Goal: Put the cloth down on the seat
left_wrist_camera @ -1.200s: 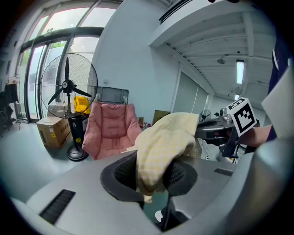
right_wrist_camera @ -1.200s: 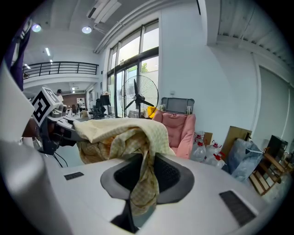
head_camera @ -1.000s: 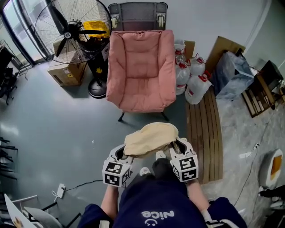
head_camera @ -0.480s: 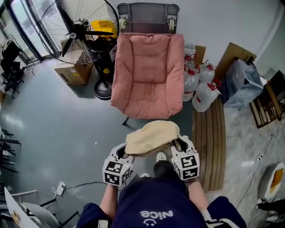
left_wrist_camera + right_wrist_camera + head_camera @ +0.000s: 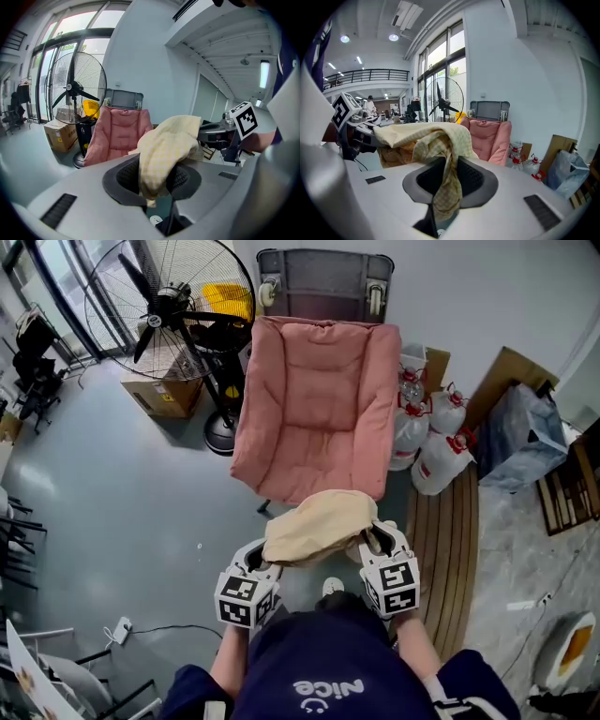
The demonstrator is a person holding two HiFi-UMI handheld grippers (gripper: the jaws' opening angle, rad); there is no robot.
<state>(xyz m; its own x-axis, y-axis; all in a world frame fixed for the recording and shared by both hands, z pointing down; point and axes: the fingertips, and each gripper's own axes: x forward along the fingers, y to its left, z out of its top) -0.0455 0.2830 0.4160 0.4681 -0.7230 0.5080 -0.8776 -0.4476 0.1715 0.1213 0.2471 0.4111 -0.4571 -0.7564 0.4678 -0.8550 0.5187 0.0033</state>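
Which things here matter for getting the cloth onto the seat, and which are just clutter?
Job:
- cloth, held at both ends
- left gripper, shut on it
- right gripper, shut on it
- pink chair, seat bare

Lying about:
- fan
- box
- jugs
- slatted board
- grey wheeled case behind the chair

place: workspace hall | signs: glossy grey floor (image 5: 112, 493), tall glazed wall (image 5: 440, 65) far left, black pedestal fan (image 5: 169, 306), brown cardboard box (image 5: 164, 395), clear water jugs (image 5: 441, 451)
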